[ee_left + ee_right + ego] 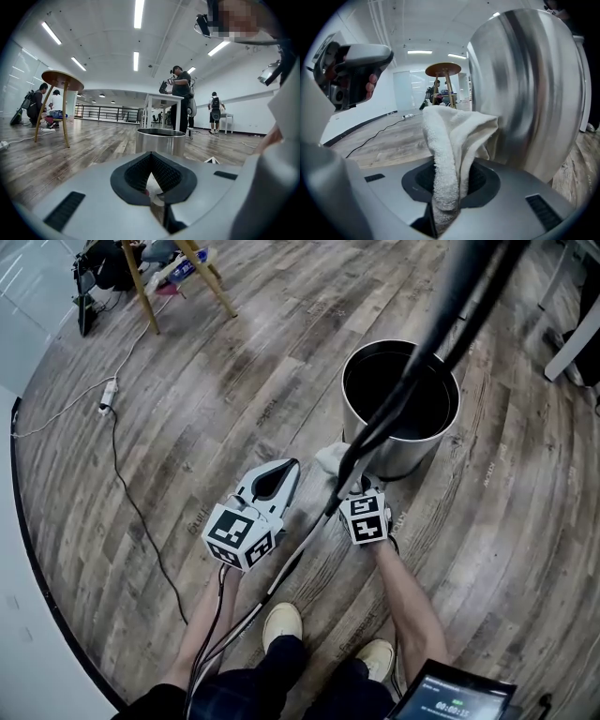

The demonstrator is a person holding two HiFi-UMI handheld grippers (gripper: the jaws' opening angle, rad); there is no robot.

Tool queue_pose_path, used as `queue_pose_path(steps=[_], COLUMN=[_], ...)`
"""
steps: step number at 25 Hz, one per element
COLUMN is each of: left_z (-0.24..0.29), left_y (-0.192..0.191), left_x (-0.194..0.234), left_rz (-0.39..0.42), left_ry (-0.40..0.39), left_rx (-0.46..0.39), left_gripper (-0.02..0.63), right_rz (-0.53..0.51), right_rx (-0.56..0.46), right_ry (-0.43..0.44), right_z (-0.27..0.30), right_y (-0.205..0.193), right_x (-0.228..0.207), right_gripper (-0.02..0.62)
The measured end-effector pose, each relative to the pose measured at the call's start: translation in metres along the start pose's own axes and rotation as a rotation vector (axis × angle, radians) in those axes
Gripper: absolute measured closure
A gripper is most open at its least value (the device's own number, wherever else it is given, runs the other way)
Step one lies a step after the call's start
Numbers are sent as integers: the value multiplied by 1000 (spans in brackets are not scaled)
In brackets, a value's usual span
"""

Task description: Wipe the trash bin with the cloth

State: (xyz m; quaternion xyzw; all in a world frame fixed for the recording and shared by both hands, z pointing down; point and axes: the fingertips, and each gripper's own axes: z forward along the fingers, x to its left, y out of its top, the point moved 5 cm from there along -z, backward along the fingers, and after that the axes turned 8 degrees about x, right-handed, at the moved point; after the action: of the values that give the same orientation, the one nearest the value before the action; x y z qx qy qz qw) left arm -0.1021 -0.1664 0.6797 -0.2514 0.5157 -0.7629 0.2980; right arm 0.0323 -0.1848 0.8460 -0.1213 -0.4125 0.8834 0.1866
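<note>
Gripped in the closed jaws of the right gripper (449, 185), a white terry cloth (454, 136) stands up out of the black ribbed pads in a thick fold, its looped nap plain and its top corner flopping over to the right. Just right of the cloth and ahead of those jaws rises the round brushed-steel trash bin (525, 93), its curved wall streaked with pale reflections. The cloth sits close against the wall, but whether it touches cannot be told. From the head view the cloth (330, 457) lies low at the bin's left side, near its foot on the grey wood-plank floor (234, 381), and the open bin shows a dark inside. The left gripper (151, 154) hangs to the left, apart from the cloth, jaw tips pressed together with nothing between them. The bin (159, 140) stands straight ahead of it, a little way off.
</note>
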Motion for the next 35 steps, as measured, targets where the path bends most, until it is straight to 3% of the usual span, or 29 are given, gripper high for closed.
queue_pose_path(steps=[19,35], left_z=[2,1], left_y=[-3,-4], left_x=[-5,-4], left_rz=[-15,-5], left_ry=[-10,-2], left_rx=[1,9], left_gripper=[609,609], right_rz=[80,243], right_rx=[-46,-65], right_ry=[-118,-240], right_z=[-48,-77], right_y=[-40,-74], right_x=[-57,-120], right_gripper=[505,505])
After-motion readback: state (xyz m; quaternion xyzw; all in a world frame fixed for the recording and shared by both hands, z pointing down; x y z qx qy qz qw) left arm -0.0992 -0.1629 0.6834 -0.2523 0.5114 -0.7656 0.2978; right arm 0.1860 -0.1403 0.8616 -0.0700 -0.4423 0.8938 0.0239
